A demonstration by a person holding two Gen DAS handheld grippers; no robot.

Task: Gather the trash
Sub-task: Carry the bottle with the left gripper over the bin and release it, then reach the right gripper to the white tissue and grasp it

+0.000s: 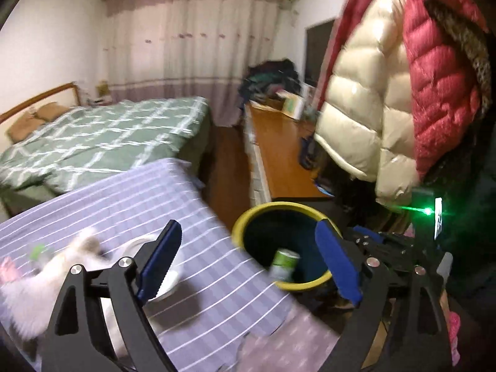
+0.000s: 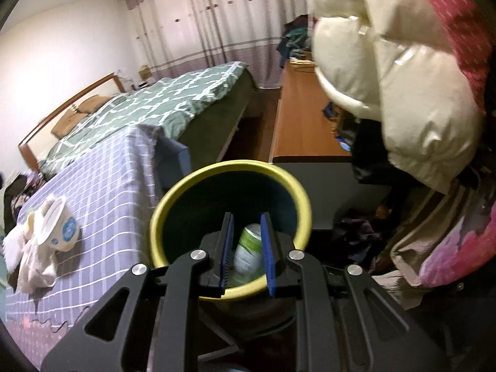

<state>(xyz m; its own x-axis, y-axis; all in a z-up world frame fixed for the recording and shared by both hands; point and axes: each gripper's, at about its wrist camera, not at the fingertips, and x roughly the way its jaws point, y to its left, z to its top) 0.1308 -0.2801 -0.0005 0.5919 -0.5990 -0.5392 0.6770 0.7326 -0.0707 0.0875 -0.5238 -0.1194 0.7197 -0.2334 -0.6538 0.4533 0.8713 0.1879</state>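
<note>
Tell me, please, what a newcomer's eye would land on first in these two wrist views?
First, the yellow-rimmed trash bin beside the purple striped bed, with a green-and-white can inside it. The left gripper hangs open above the bin's edge; the right gripper is nearly closed, and whether it grips the bin's near rim is unclear. On the striped sheet lie a paper bowl and crumpled white tissue; glossy cream and red puffer jackets hang at the right.

I see a bed (image 2: 102,167) beside me covered by a purple sheet with white lines. On it, near its left side, lie a crumpled white cloth (image 2: 28,248) and a paper bowl (image 2: 60,228) tipped on its side, touching each other. Behind it stands a second bed (image 2: 173,102) under a green checked quilt, with brownish pillows (image 2: 69,121) at its headboard.
</note>
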